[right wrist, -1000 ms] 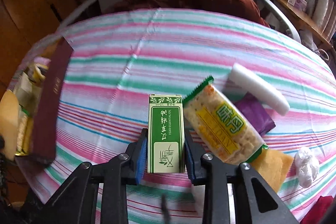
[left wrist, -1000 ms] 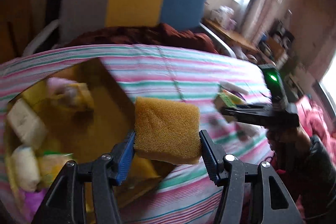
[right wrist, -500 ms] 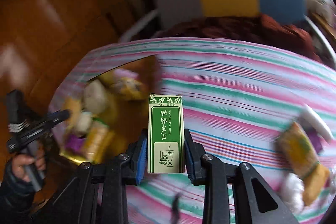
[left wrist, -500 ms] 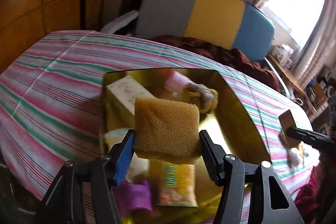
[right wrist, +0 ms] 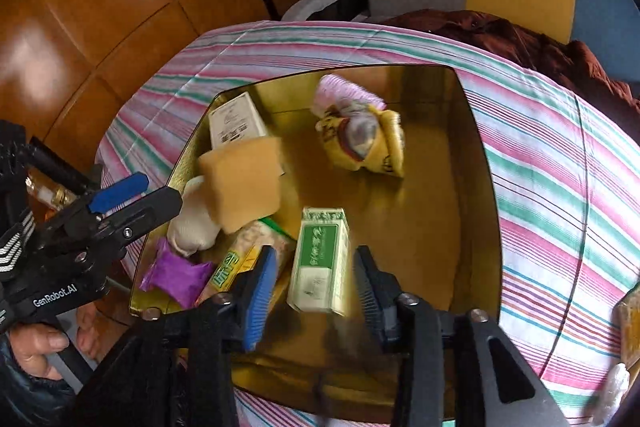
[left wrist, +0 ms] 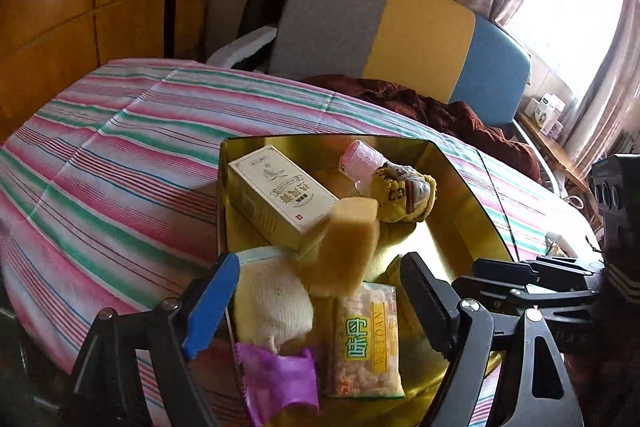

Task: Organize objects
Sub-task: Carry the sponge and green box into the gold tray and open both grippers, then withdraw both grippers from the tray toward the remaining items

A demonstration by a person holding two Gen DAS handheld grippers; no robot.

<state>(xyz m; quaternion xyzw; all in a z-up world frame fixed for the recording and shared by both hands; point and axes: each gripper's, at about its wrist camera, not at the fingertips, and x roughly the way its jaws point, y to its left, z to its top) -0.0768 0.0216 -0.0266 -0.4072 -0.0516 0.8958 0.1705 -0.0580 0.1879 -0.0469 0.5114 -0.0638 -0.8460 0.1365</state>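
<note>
The gold tray (right wrist: pixel 476 187) fills the centre of the right wrist frame on the striped tablecloth (left wrist: pixel 120 147), and both tongs are held over it. In the tray's left half are seen a cream box (left wrist: pixel 280 195), a white cloth bundle (left wrist: pixel 276 299), a snack packet (left wrist: pixel 368 343) and a purple wrapper (left wrist: pixel 280 383); its right half is mostly bare.

The left gripper (left wrist: pixel 320 291) is spread wide, and the yellow sponge (left wrist: pixel 352 247) is seen blurred just ahead of it, above the cream box's near end, apparently let go. The right gripper (right wrist: pixel 316 283) is also spread, with the green box (right wrist: pixel 320 259) blurred between its jaws, seemingly touched by neither; its long axis runs up the frame, away from the tongs. The green box is judged to be dropping beside the snack packet.
</note>
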